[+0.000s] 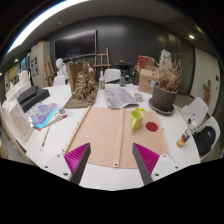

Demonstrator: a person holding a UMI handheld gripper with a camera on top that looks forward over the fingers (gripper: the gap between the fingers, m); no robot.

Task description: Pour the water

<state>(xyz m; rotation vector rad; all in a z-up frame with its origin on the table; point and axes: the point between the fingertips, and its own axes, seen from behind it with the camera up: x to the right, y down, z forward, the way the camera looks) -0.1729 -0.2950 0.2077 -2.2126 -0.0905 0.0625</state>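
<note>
A small yellow-green cup (137,119) stands on the right side of a tan mat (103,133) spread on the white table (170,140). A little red round thing (152,127) lies just right of the cup, off the mat. My gripper (112,160) hovers above the near edge of the mat, open, its magenta pads (76,158) wide apart with nothing between them. The cup lies beyond the right finger. No water vessel is clearly seen.
A potted dry plant (164,93) stands at the back right. Papers (122,97) and a brown basket-like object (84,88) lie beyond the mat. A laptop (33,97) and coloured sheets (44,114) are on the left; a small bottle (184,138) on the right.
</note>
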